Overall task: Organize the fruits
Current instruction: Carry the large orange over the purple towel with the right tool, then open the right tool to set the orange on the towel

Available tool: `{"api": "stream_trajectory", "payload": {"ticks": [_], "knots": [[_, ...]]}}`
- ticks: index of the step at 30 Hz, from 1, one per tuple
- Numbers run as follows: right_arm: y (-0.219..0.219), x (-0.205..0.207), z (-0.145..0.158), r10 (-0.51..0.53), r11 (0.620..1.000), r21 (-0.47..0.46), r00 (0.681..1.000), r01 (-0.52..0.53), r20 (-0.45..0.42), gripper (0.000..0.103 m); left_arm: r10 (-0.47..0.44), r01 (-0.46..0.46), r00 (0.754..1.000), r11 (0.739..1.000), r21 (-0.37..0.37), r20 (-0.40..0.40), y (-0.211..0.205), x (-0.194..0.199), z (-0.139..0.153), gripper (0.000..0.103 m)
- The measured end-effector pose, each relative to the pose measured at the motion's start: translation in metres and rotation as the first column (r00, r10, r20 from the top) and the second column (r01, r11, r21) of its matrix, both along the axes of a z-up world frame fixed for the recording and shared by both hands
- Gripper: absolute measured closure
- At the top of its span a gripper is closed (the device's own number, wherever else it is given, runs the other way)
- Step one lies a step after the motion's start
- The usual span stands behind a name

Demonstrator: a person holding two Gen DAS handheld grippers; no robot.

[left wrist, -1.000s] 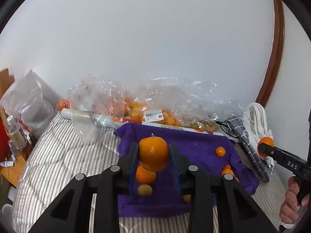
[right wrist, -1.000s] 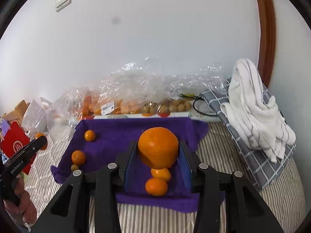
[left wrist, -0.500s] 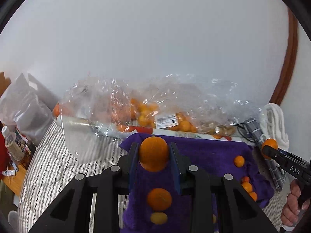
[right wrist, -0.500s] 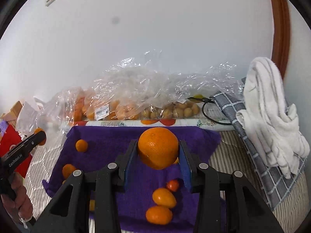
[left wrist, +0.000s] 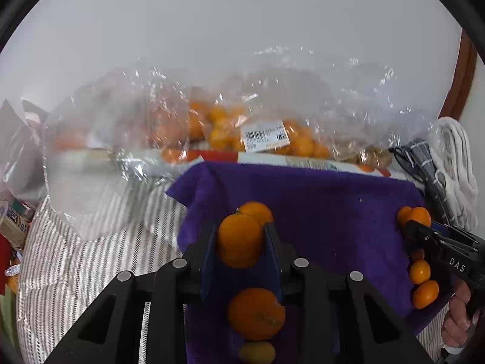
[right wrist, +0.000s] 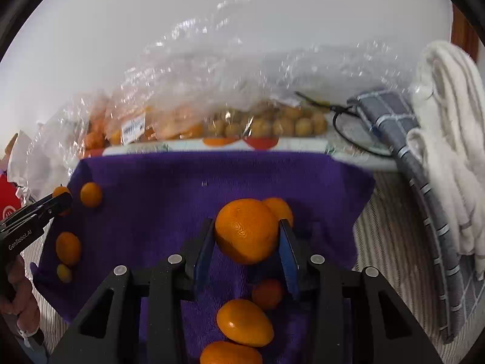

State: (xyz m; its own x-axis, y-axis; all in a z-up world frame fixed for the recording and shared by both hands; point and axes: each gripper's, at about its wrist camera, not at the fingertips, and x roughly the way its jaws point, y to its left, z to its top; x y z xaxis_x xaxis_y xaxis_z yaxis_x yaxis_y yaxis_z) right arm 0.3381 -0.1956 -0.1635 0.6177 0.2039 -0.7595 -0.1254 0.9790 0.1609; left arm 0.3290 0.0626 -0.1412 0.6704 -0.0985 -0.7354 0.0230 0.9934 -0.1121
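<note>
My left gripper is shut on a small mandarin held just above the left side of a purple cloth. Another mandarin lies right behind it, and a larger one and a kumquat lie below. My right gripper is shut on a big orange over the cloth's right part. A mandarin lies behind it; a small red-orange fruit and two mandarins lie under it. The right gripper also shows in the left wrist view.
Clear plastic bags of oranges and brown fruits lie along the wall behind the cloth. White towels and a grey checked cloth lie at the right. The striped bedding spreads left of the cloth.
Both grippers have moved forward and lower over the purple cloth, still holding their fruits. The bags and the cloth's far edge are now nearer.
</note>
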Motion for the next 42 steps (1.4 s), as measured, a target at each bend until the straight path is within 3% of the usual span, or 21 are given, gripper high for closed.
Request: {"api": "stream_trajectory", "payload": {"ticks": [14,27,31,36,38,42], "knots": [[0.014,-0.005,-0.011,0.045,0.997,-0.057,0.999,-0.045,-0.009,0.062,-0.018,0.019,0.998,1.0,0.025,-0.067,-0.01,0.009,-0.017,0.073],[0.019,-0.005,-0.014,0.051,0.994,-0.092,0.999,-0.051,-0.004,0.061,-0.034,0.038,0.996,0.998,0.046,-0.081,-0.013,0.01,-0.022,0.073],[0.019,-0.008,-0.01,0.062,0.994,-0.091,0.998,-0.061,0.005,0.059,-0.034,0.038,0.996,0.998,0.056,-0.077,-0.014,0.009,-0.018,0.062],[0.019,-0.025,0.009,0.052,0.996,-0.073,0.998,-0.049,0.039,0.046,-0.03,0.032,0.998,0.999,0.043,-0.053,-0.012,0.004,-0.005,0.057],[0.019,-0.035,0.02,0.06,0.995,-0.082,0.997,-0.057,0.041,0.041,-0.011,0.013,0.999,0.998,0.053,-0.035,-0.012,0.001,0.002,0.047],[0.019,-0.061,0.046,0.049,0.994,-0.106,0.997,-0.041,0.067,0.037,-0.028,0.029,0.999,0.998,0.059,-0.015,-0.018,-0.009,0.023,0.044]]}}
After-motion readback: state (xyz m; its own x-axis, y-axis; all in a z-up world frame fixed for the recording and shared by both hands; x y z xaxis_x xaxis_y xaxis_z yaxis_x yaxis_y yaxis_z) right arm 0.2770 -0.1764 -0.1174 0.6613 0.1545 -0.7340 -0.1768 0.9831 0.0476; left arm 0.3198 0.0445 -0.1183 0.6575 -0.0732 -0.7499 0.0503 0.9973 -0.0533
